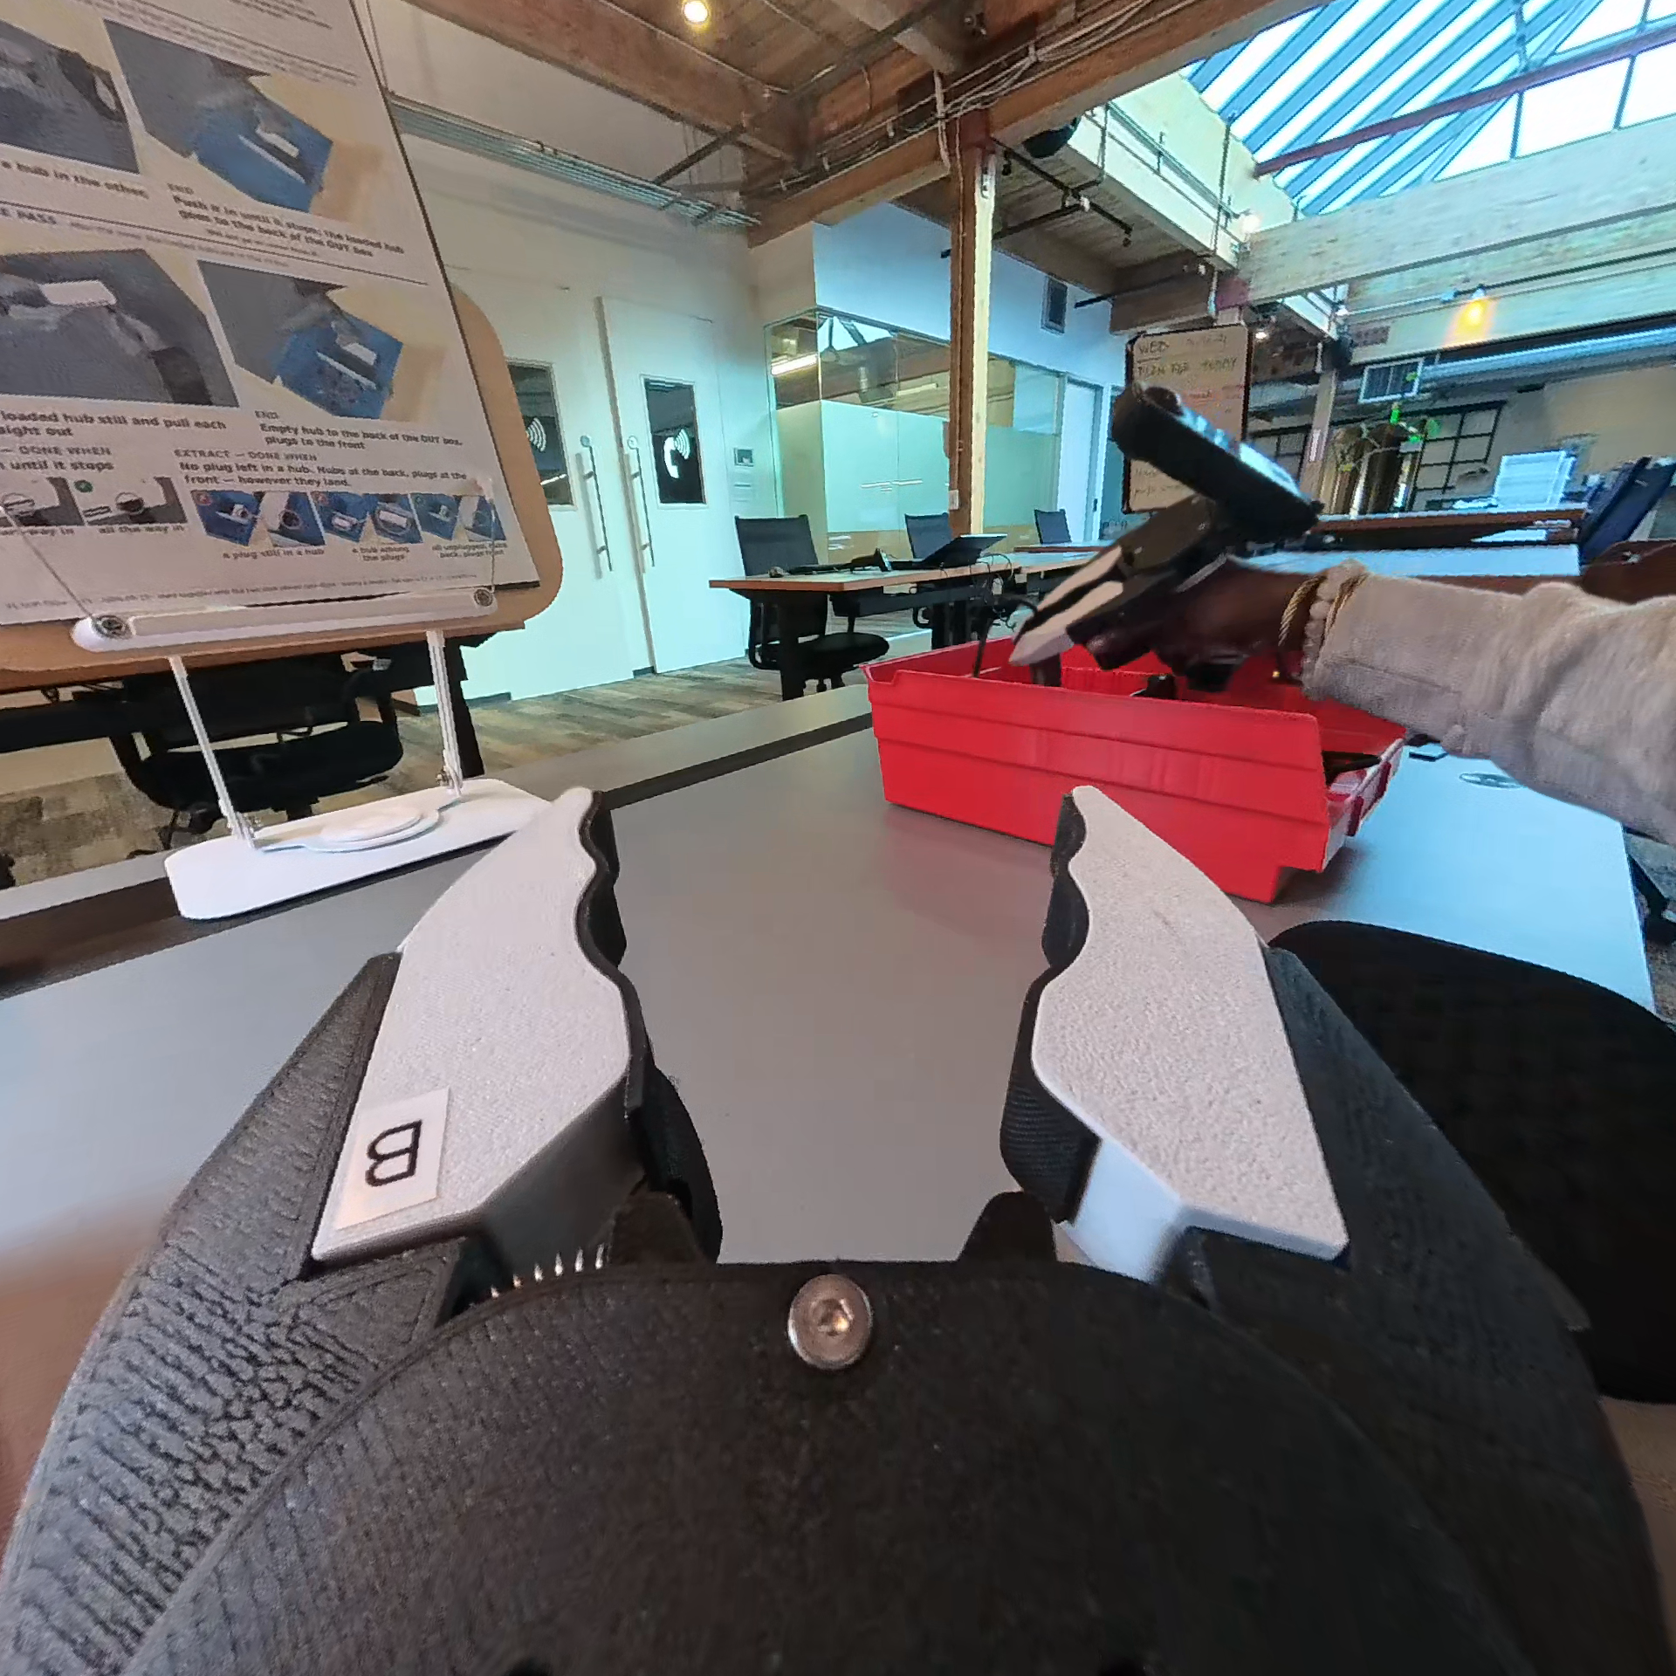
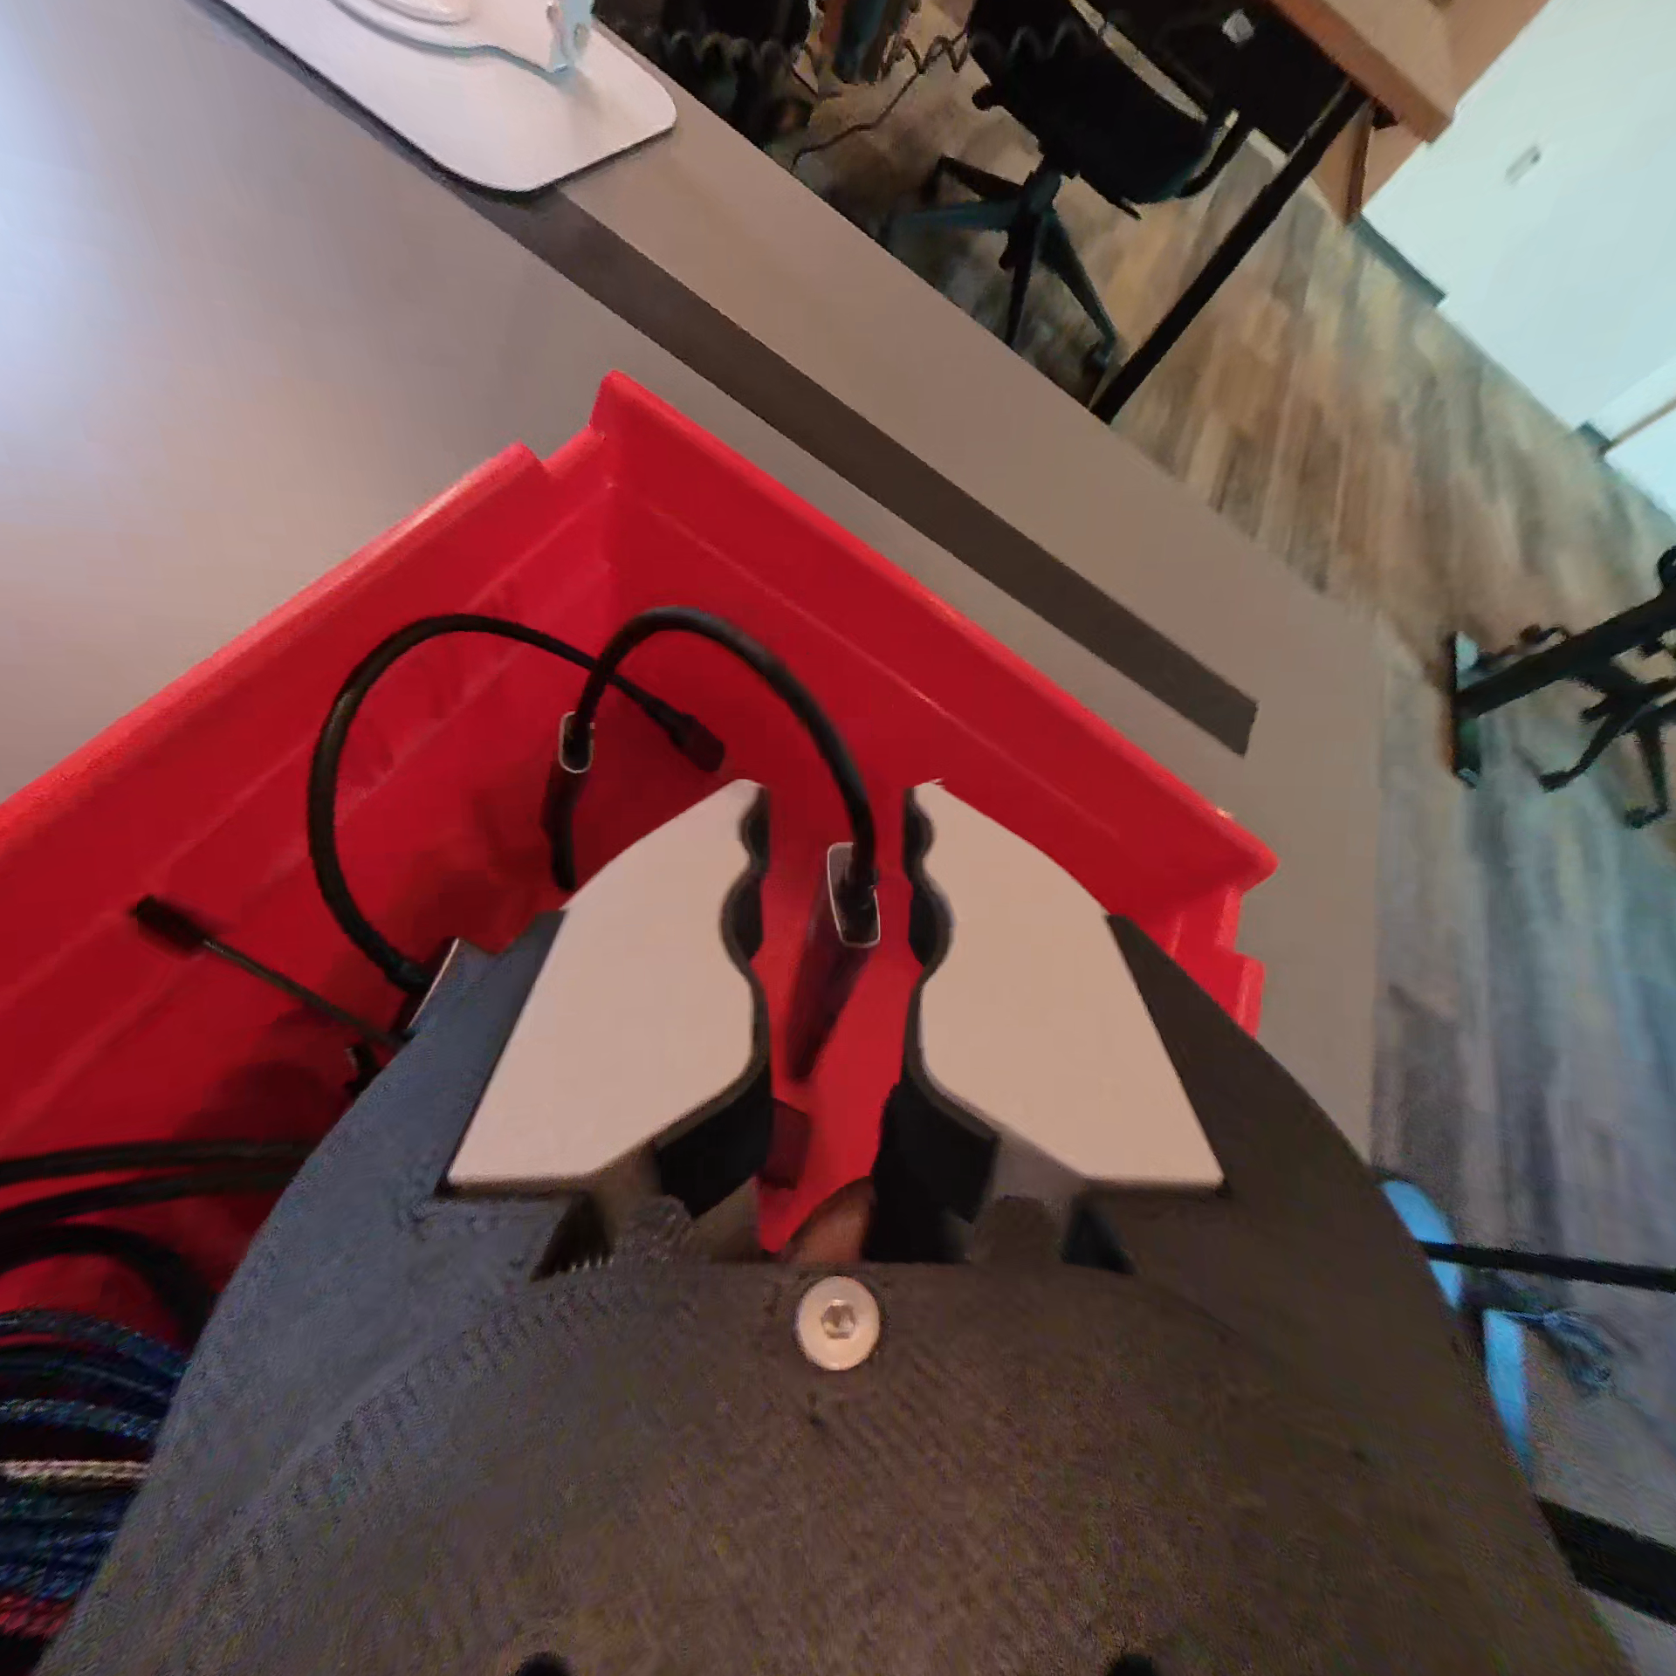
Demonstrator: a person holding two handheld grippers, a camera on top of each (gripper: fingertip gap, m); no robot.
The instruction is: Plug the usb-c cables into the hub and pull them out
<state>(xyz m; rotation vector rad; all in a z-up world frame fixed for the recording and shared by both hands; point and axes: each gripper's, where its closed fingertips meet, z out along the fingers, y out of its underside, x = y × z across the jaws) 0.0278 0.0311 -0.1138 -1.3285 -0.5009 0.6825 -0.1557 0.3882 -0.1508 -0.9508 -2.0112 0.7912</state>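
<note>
My right gripper [image 2: 834, 794] is open and points down into a red bin [image 2: 1043, 689]. Its fingers straddle a slim dark hub [image 2: 839, 943] with a silver end, without visibly touching it. A short black cable [image 2: 725, 630] arcs from that end to a second silver-ended dark piece [image 2: 567, 780]. Another black cable [image 2: 322, 753] loops beside it and ends in a dark plug [image 2: 694, 739]. My left gripper [image 1: 834, 807] is open and empty above the grey table [image 1: 798, 952]. In the left wrist view the right gripper [image 1: 1043, 644] dips into the red bin [image 1: 1088, 762].
A white stand [image 1: 354, 843] holding an instruction sheet [image 1: 227, 317] is at the table's far left; its base also shows in the right wrist view [image 2: 508, 91]. Several braided cables [image 2: 73, 1415] fill the bin's near part. A person's sleeve [image 1: 1496, 689] reaches in from the right.
</note>
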